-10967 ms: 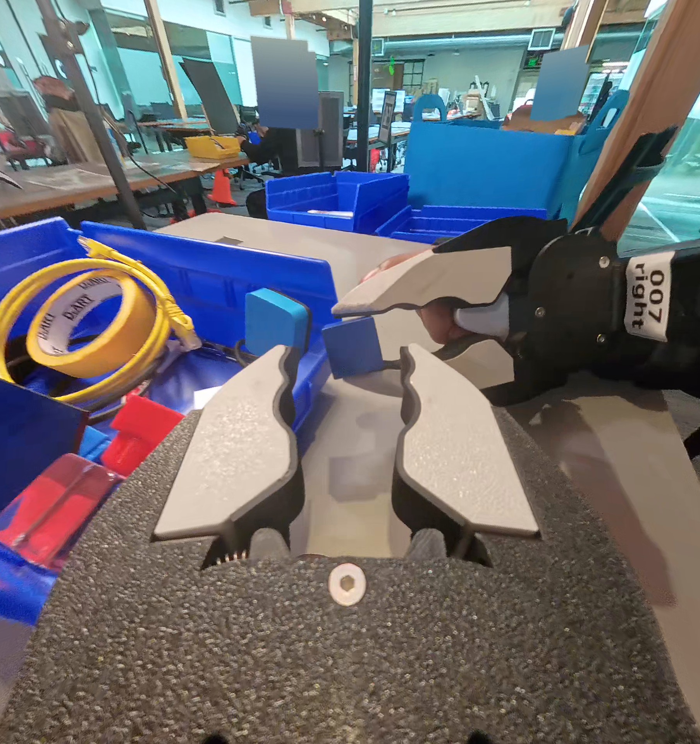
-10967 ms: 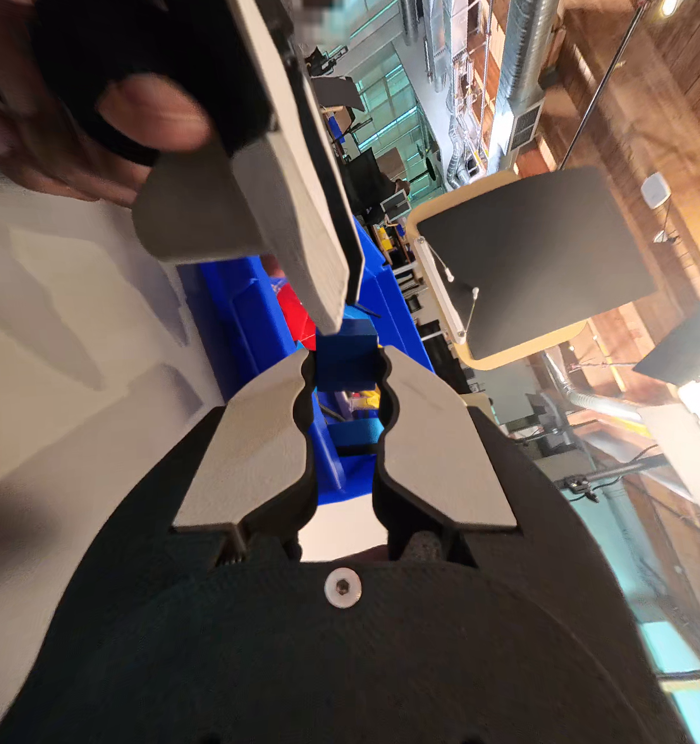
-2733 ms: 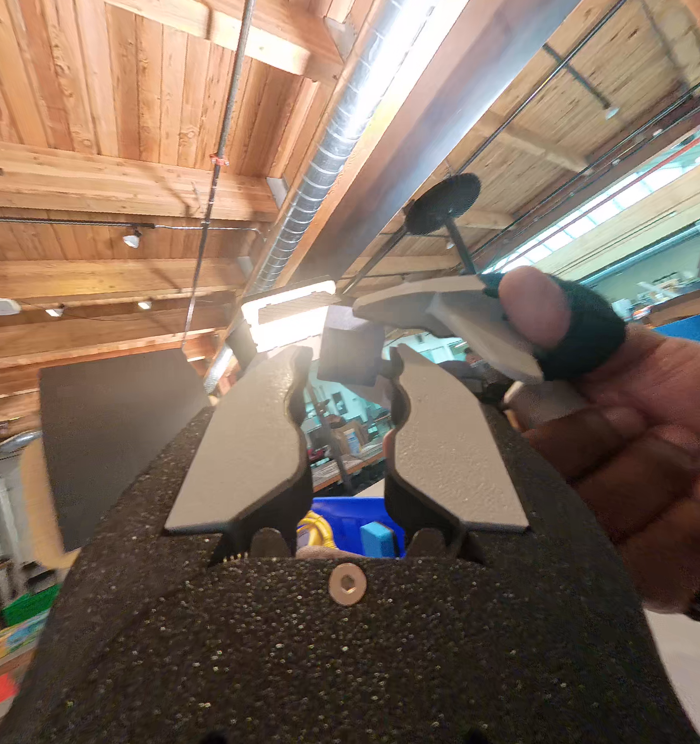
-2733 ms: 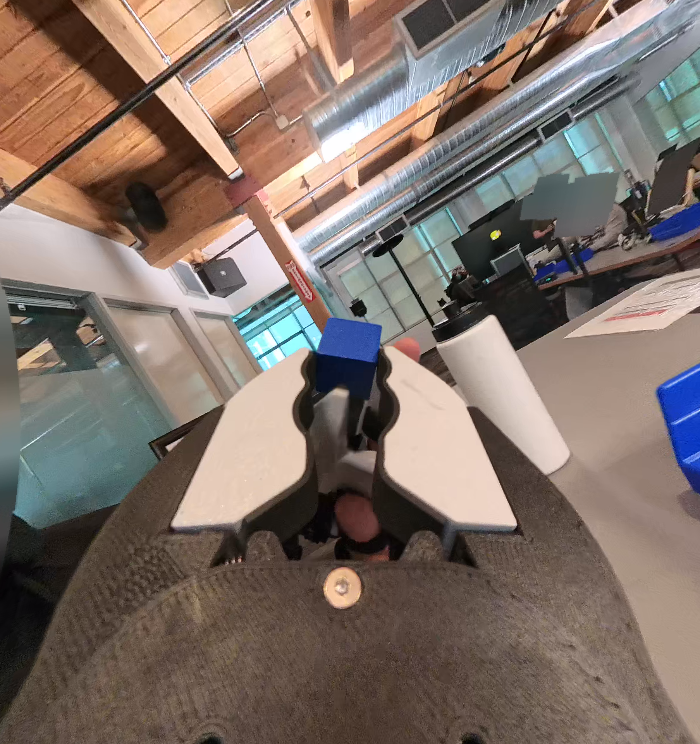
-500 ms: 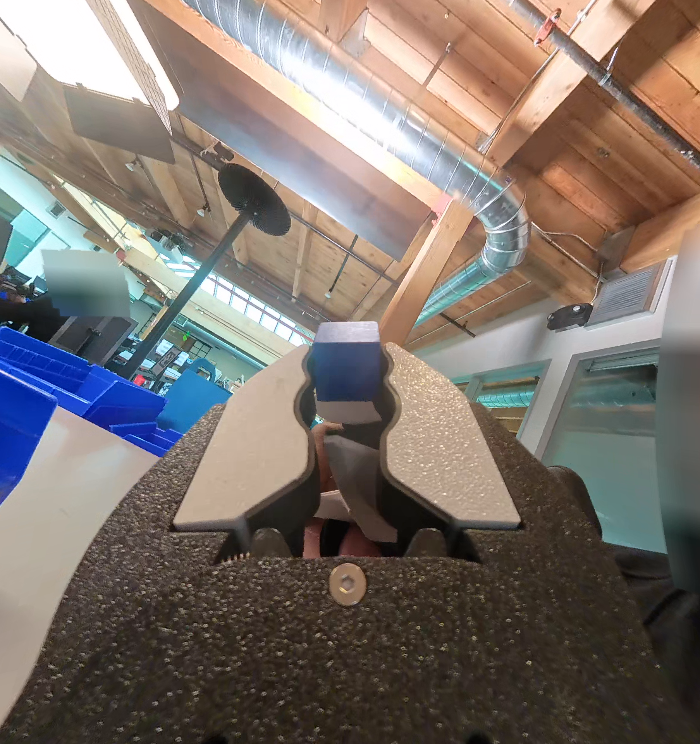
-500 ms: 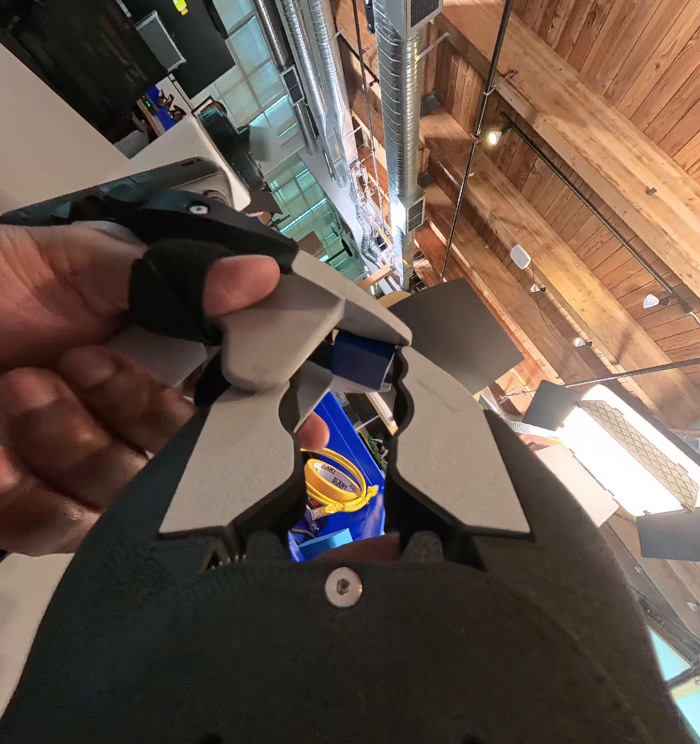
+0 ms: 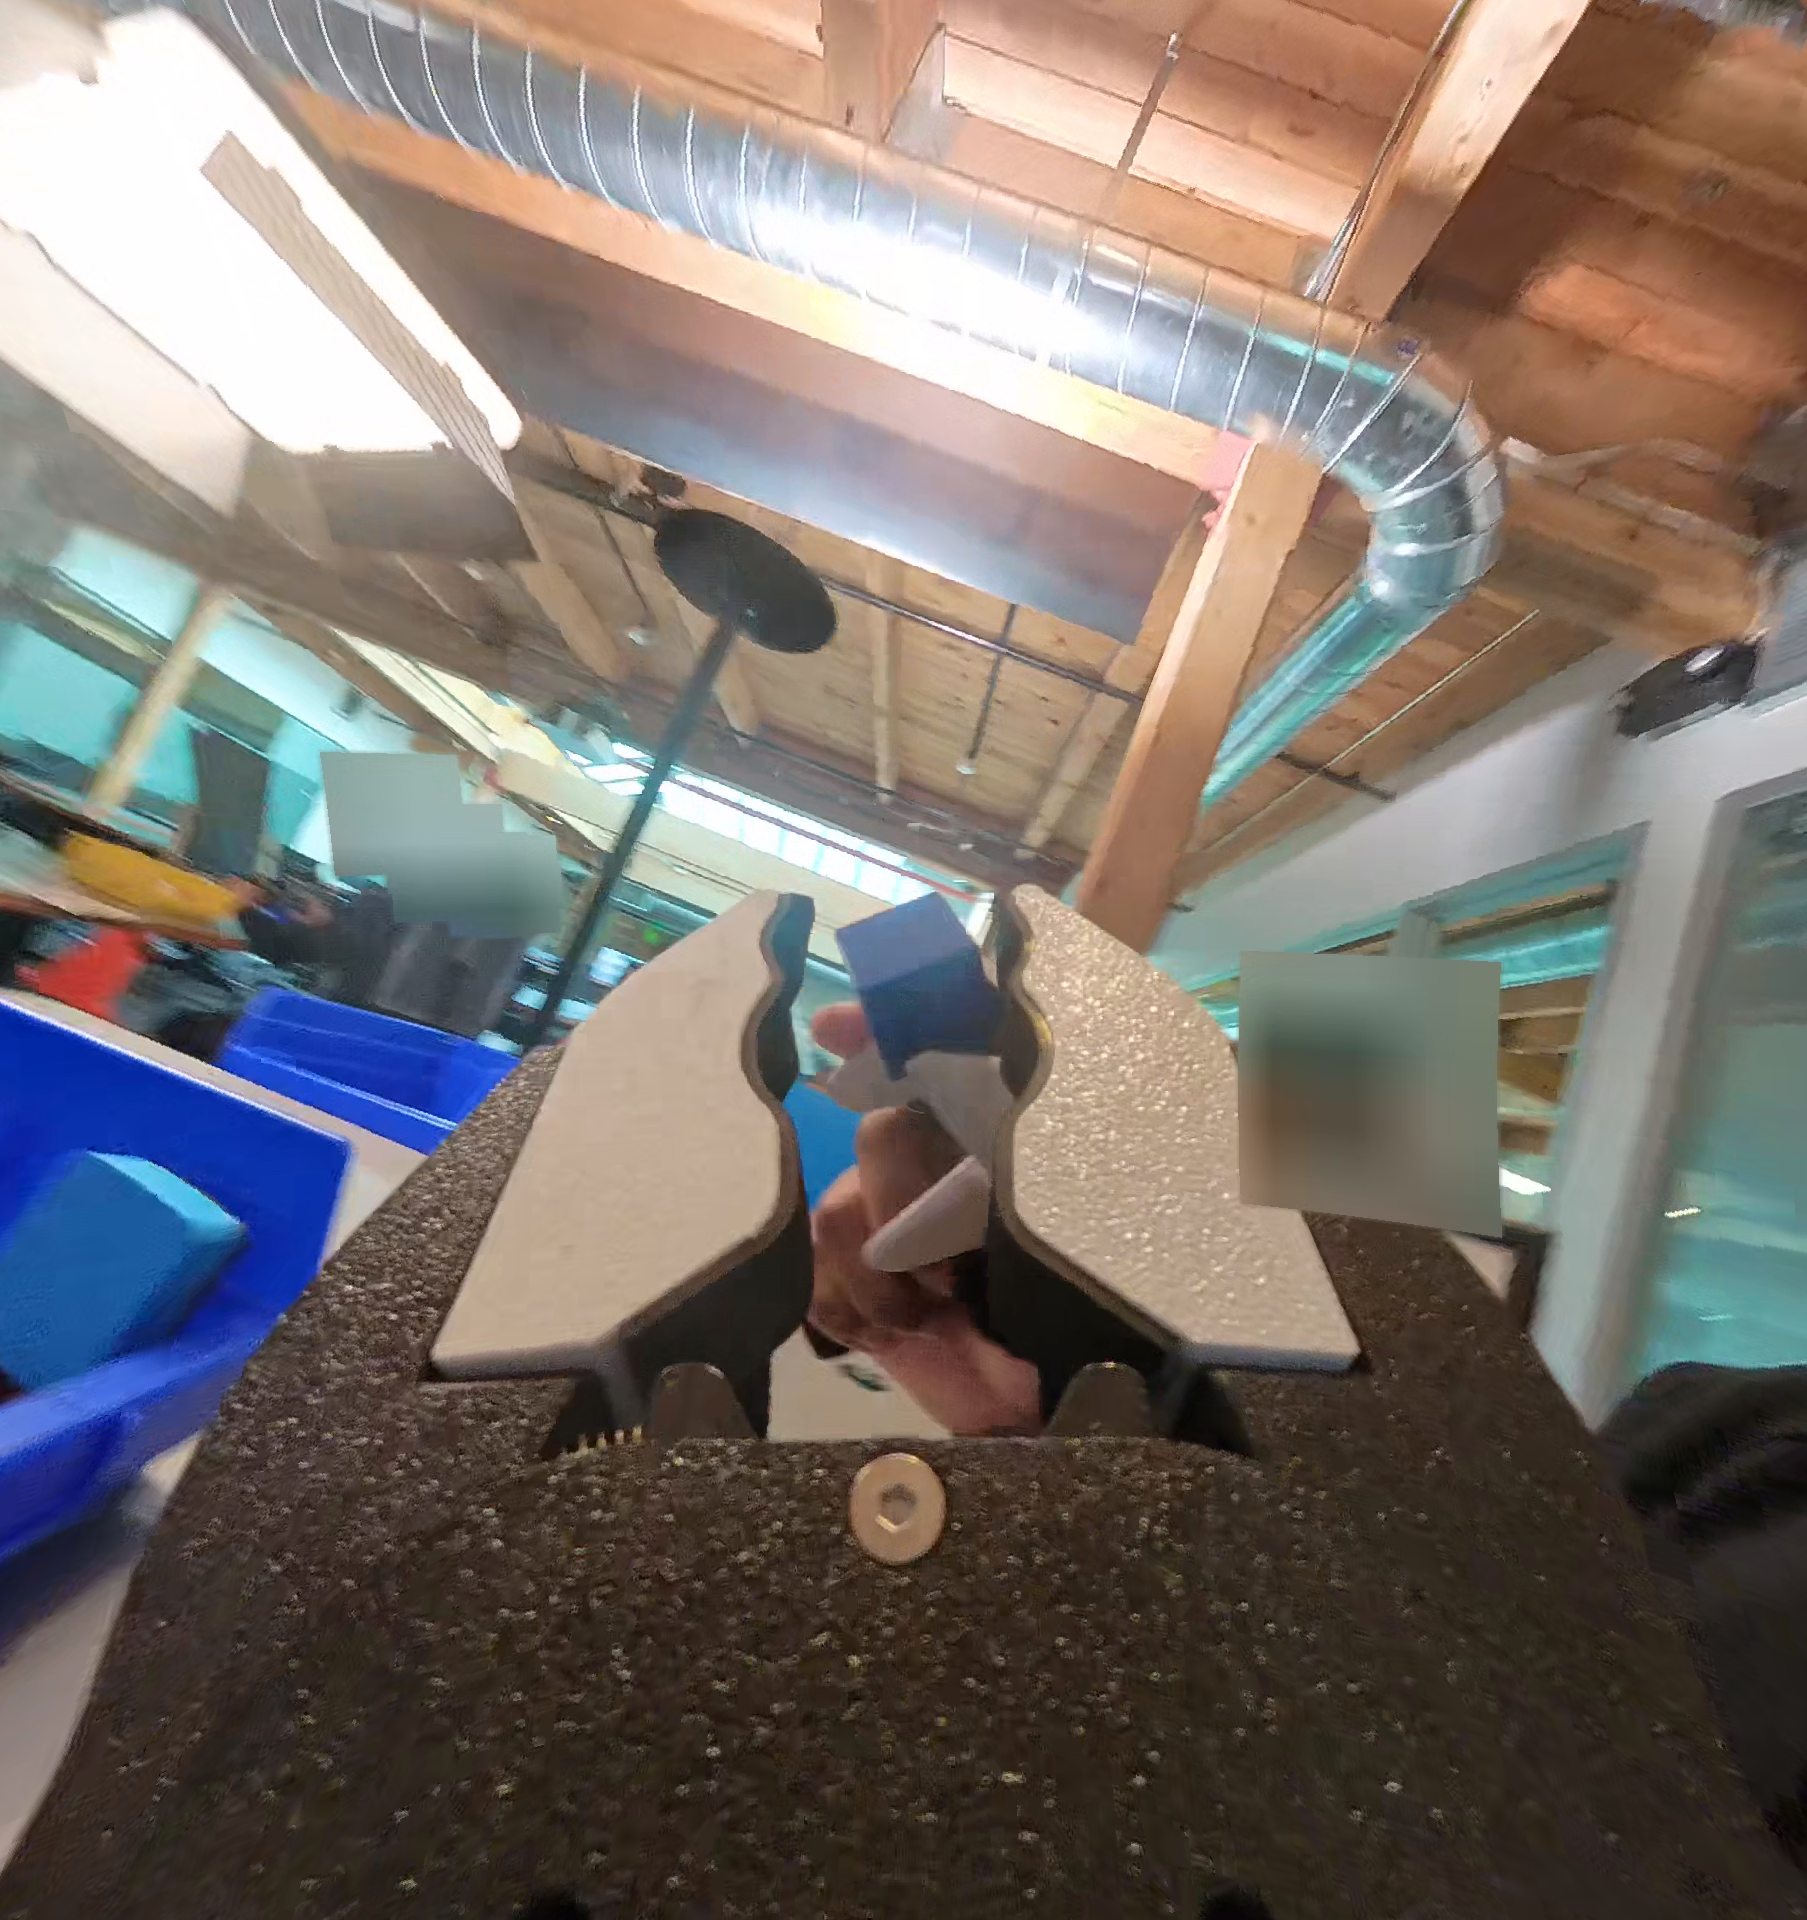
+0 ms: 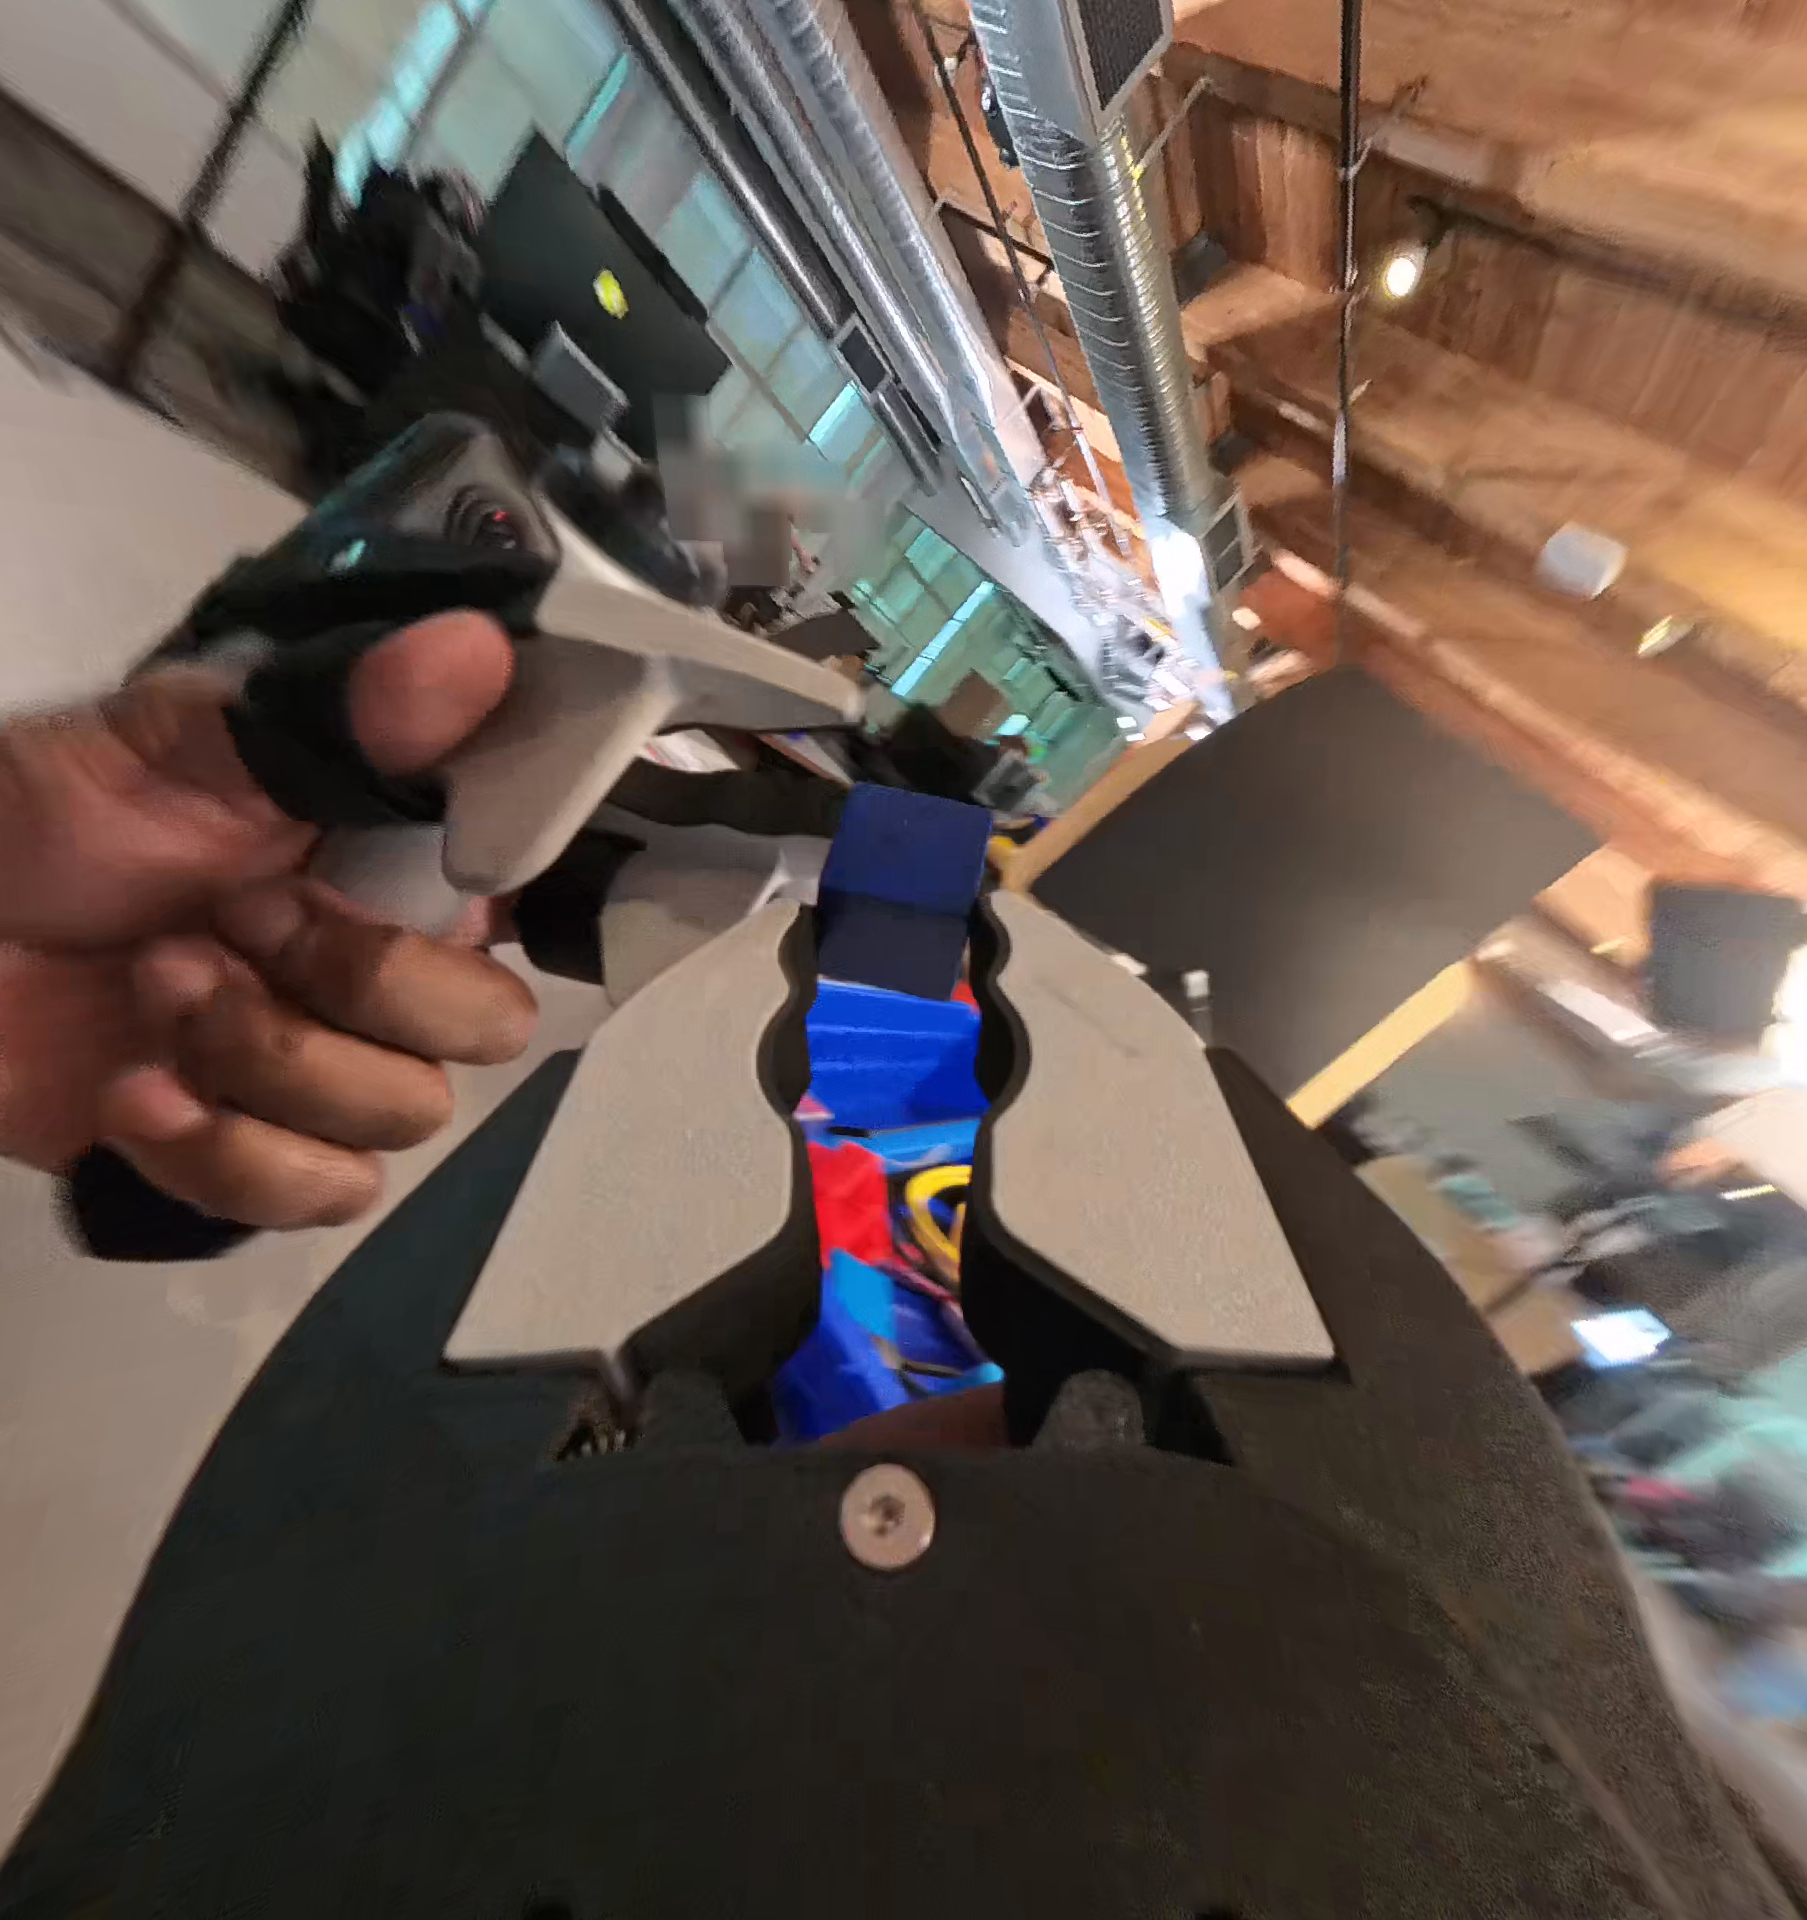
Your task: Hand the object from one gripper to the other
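One blue cube (image 8: 904,883) is in play, and no writing on it or the grippers can be made out. The right gripper (image 8: 894,914) is clenched on the cube at its fingertips, the cube sticking out toward 12 o'clock; the left gripper (image 8: 670,717), held in a hand (image 8: 203,935) at 10 o'clock, is apart from it. In the left wrist view the left gripper (image 7: 899,914) is released, its jaws spread wider than the cube (image 7: 914,982) between them, and two blue bins (image 7: 99,1122) sit at 9 o'clock.

Small dark-blue cube (image 8: 904,883) sitting pinched at right gripper (image 8: 894,925) fingertips, tilted, top poking beyond tips; in left wrist view, cube (image 7: 920,982) showing between spread left gripper (image 7: 904,966) fingers, untouched.
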Demonstrator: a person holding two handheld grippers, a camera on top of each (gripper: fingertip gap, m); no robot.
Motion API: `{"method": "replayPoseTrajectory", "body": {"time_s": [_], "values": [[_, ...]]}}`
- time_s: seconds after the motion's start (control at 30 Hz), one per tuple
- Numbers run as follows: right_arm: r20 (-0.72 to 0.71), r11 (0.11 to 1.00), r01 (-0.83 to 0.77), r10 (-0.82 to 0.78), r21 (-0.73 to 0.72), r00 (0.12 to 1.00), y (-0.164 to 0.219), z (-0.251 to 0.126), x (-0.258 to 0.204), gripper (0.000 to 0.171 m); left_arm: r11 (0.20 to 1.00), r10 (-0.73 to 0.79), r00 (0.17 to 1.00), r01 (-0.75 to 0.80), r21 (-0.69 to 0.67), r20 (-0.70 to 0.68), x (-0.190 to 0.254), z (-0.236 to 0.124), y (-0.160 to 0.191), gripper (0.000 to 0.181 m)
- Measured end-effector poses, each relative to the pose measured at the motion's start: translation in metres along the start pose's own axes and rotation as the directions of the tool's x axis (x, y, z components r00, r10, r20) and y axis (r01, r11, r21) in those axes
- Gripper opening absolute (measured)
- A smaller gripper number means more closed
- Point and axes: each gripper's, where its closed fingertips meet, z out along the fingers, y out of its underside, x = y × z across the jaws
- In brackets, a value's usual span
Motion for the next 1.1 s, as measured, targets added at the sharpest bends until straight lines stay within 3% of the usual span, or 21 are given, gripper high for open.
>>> {"method": "replayPoseTrajectory", "body": {"time_s": [0.1, 0.17, 0.23, 0.4, 0.57, 0.67, 0.77, 0.83, 0.9, 1.0, 1.1], "values": [[0.159, 0.900, -0.427, 0.411, 0.088, 0.898, -0.015, -0.011, 0.011, 0.028, 0.944, 0.328, 0.942, -0.325, -0.060, 0.073, 0.006, 0.000, -0.002, 0.042], [0.315, 0.723, -0.684, 0.629, 0.096, 0.710, -0.025, -0.018, 0.015, 0.028, 0.823, 0.566, 0.815, -0.550, -0.140, 0.126, 0.004, 0.000, 0.000, 0.049], [0.415, 0.558, -0.827, 0.738, 0.068, 0.532, -0.029, -0.021, 0.020, 0.028, 0.703, 0.711, 0.688, -0.695, -0.153, 0.141, 0.010, 0.001, 0.000, 0.051], [0.541, 0.341, -0.936, 0.805, -0.088, 0.243, -0.036, -0.018, 0.005, 0.028, 0.409, 0.912, 0.395, -0.894, -0.181, 0.110, 0.025, 0.006, 0.012, 0.053], [0.577, 0.326, -0.922, 0.802, -0.207, 0.154, -0.043, -0.007, -0.027, 0.028, 0.195, 0.976, 0.171, -0.961, -0.195, 0.133, 0.032, 0.007, 0.016, 0.039], [0.550, 0.373, -0.906, 0.808, -0.199, 0.212, -0.038, -0.001, -0.033, 0.029, 0.136, 0.978, 0.090, -0.959, -0.250, 0.186, 0.025, 0.002, 0.005, 0.029], [0.373, 0.595, -0.796, 0.766, -0.107, 0.523, -0.020, 0.004, -0.020, 0.041, 0.055, 0.976, -0.027, -0.931, -0.360, 0.217, 0.010, -0.002, 0.000, 0.029], [0.229, 0.767, -0.638, 0.635, -0.071, 0.738, -0.012, 0.001, -0.008, 0.044, -0.017, 0.974, -0.110, -0.906, -0.423, 0.196, 0.002, -0.001, 0.003, 0.029], [0.126, 0.881, -0.466, 0.473, -0.078, 0.872, -0.010, -0.004, -0.002, 0.043, -0.079, 0.973, -0.168, -0.884, -0.460, 0.156, -0.004, 0.000, 0.009, 0.029], [0.107, 0.941, -0.306, 0.323, -0.147, 0.940, -0.010, -0.007, -0.011, 0.046, -0.157, 0.962, -0.247, -0.848, -0.506, 0.115, -0.010, 0.001, 0.015, 0.029], [0.086, 0.950, -0.225, 0.248, -0.216, 0.965, -0.003, -0.004, -0.018, 0.046, -0.198, 0.958, -0.272, -0.851, -0.486, 0.085, -0.007, 0.003, 0.020, 0.030]]}}
